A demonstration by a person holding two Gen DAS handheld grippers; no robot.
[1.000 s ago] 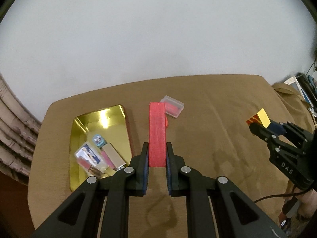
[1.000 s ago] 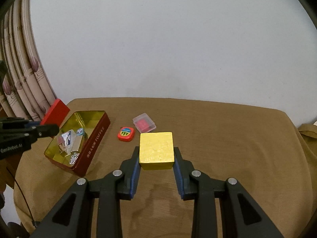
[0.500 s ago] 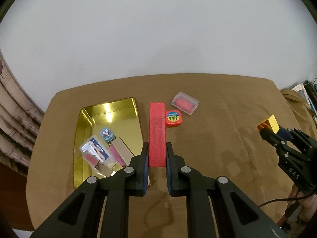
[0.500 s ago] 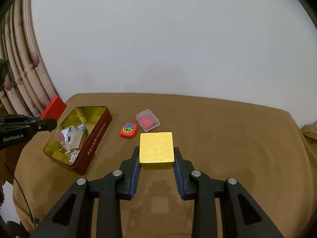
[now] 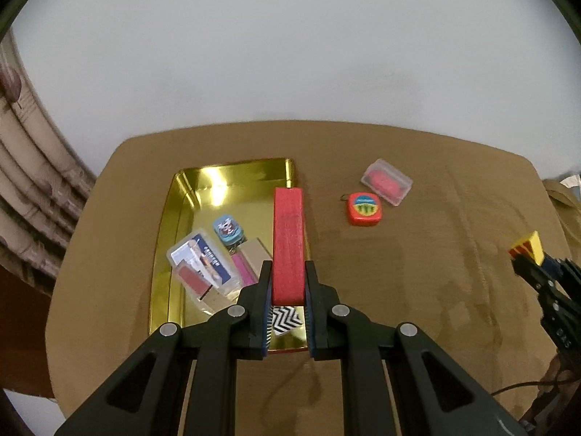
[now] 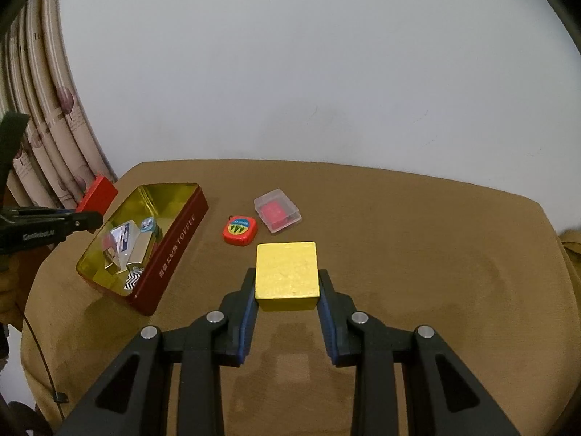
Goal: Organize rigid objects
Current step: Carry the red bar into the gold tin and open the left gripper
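The left gripper (image 5: 288, 292) clamps a red block (image 5: 288, 243) above the tin (image 5: 174, 225), over its right wall. The right gripper (image 6: 287, 299) holds a yellow block (image 6: 287, 272). Released here, the red block could catch the rim and tumble out.

The far half of the toffee tin (image 5: 232, 185) lies bare, with room to set something down; its near half is crowded with small boxes (image 5: 203, 265). Right of the tin, a red tape measure (image 6: 239, 230) and a clear case (image 6: 277, 210) stand in the way. Right of those the bench (image 6: 417, 254) is open.
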